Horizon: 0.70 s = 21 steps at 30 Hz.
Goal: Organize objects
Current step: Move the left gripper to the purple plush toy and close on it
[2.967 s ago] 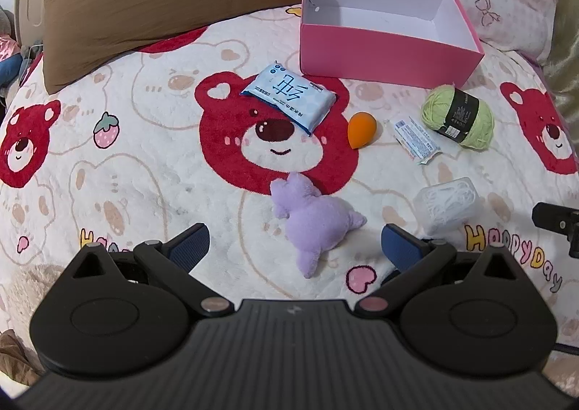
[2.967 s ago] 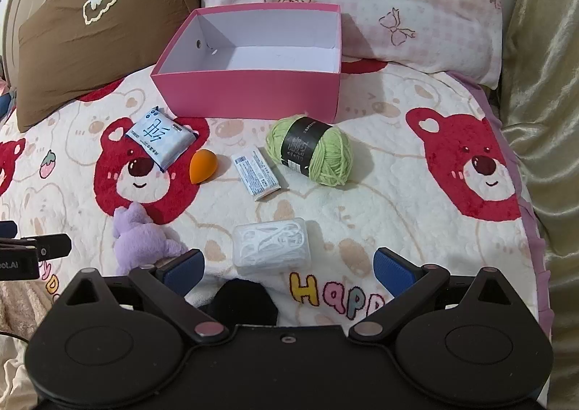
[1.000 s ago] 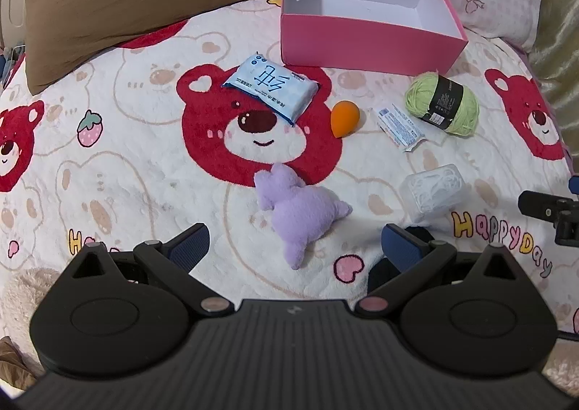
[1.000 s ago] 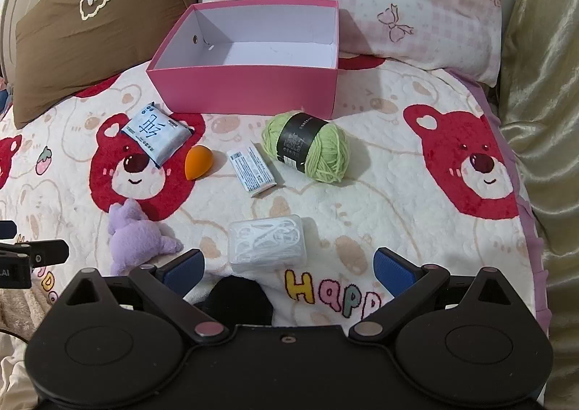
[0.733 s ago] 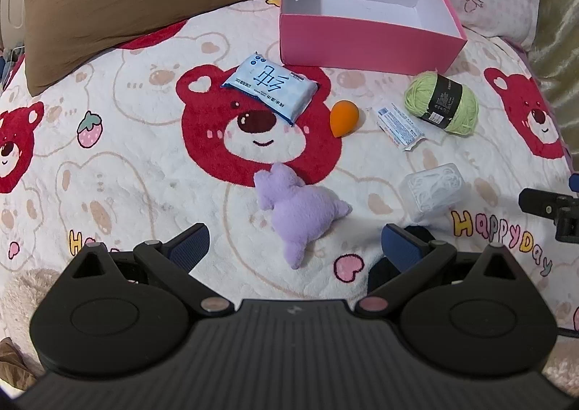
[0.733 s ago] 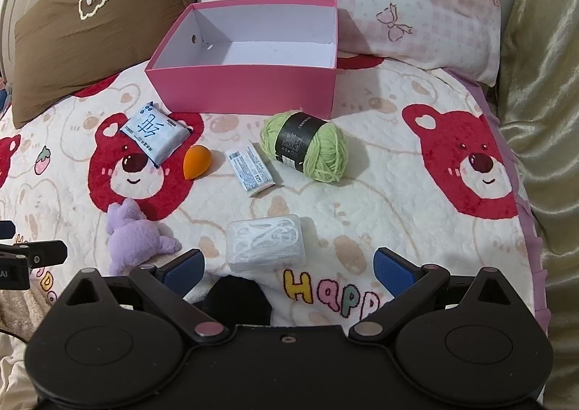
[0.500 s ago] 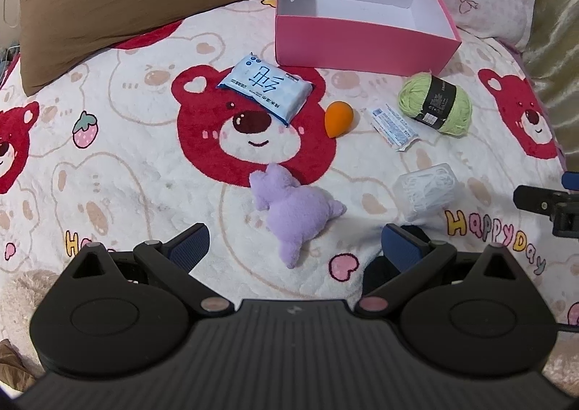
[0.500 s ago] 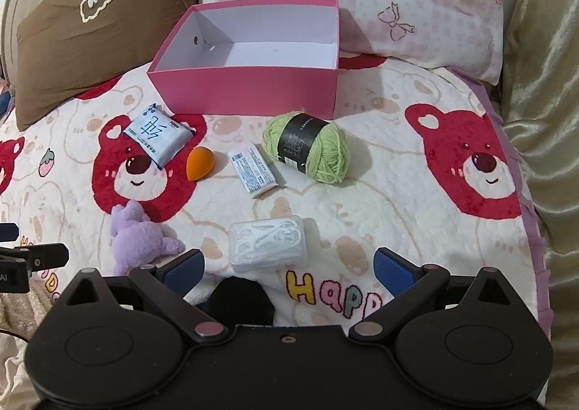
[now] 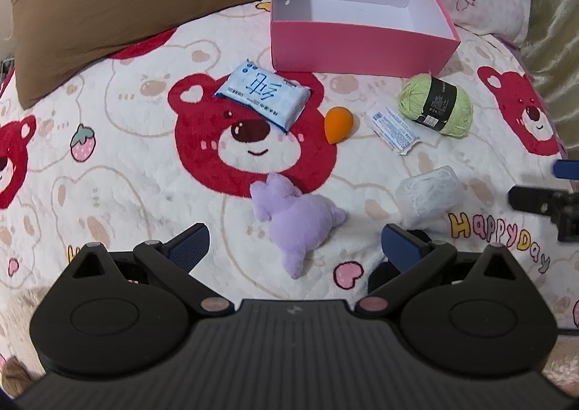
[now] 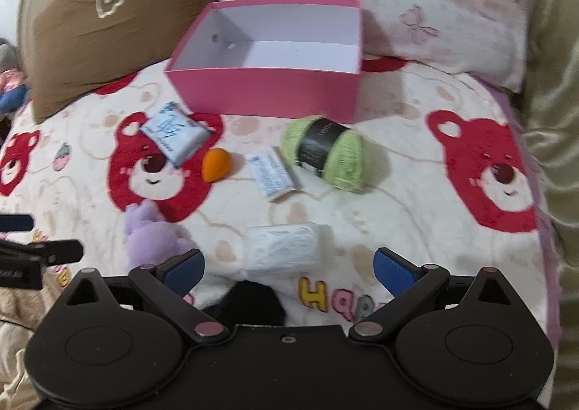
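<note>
Both grippers have crept slightly forward over the bed, left gripper (image 9: pixel 293 243) and right gripper (image 10: pixel 287 270) fingers wide open and empty; purple plush (image 9: pixel 298 216) looks light, squashy, best pinched mid-body.

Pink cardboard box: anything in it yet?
Empty. The pink cardboard box shows only bare white walls and floor, in both views.

The blanket (image 9: pixel 119 171) reads "HappyDay"; blue print on the tissue pack (image 9: pixel 263 97) seems too small to read.
</note>
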{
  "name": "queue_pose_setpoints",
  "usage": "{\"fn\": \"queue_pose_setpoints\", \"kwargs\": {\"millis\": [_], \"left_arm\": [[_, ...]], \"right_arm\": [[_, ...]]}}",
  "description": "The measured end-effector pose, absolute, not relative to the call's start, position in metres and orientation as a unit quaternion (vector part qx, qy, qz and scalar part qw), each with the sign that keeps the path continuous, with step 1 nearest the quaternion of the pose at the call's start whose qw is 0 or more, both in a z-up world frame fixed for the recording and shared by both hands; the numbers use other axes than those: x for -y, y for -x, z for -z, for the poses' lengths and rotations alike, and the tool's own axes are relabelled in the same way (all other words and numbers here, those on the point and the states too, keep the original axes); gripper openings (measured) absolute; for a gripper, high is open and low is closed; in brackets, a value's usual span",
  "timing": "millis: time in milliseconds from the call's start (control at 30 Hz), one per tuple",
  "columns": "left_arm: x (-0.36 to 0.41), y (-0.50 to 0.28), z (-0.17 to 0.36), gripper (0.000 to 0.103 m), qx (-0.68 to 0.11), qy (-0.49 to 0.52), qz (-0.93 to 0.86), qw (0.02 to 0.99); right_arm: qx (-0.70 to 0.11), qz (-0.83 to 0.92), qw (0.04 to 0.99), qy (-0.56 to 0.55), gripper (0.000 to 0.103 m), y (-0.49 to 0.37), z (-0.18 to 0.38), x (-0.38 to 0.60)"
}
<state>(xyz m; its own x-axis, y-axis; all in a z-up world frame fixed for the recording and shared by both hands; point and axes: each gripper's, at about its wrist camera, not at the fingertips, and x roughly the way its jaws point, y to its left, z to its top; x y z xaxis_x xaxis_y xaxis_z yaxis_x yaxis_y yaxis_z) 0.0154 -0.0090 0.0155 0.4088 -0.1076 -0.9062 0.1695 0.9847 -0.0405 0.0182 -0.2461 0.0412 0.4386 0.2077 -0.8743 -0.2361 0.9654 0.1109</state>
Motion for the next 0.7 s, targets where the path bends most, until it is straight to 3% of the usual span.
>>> {"fn": "queue_pose_setpoints", "kwargs": {"millis": [200, 367, 700], "left_arm": [[-0.008, -0.028, -0.020, 0.103, -0.537, -0.030, 0.082, 0.839], [-0.022, -0.036, -0.016, 0.101, -0.529, -0.021, 0.073, 0.845], [-0.033, -0.042, 0.021, 0.098, -0.522, 0.033, 0.090, 0.848]], "right_arm": [[-0.502, -0.268, 0.822, 0.022, 0.101, -0.030, -0.036, 0.219], [-0.472, -0.318, 0.818, 0.079, 0.101, -0.034, -0.029, 0.184], [-0.442, -0.375, 0.811, 0.082, 0.100, -0.045, 0.016, 0.147]]}}
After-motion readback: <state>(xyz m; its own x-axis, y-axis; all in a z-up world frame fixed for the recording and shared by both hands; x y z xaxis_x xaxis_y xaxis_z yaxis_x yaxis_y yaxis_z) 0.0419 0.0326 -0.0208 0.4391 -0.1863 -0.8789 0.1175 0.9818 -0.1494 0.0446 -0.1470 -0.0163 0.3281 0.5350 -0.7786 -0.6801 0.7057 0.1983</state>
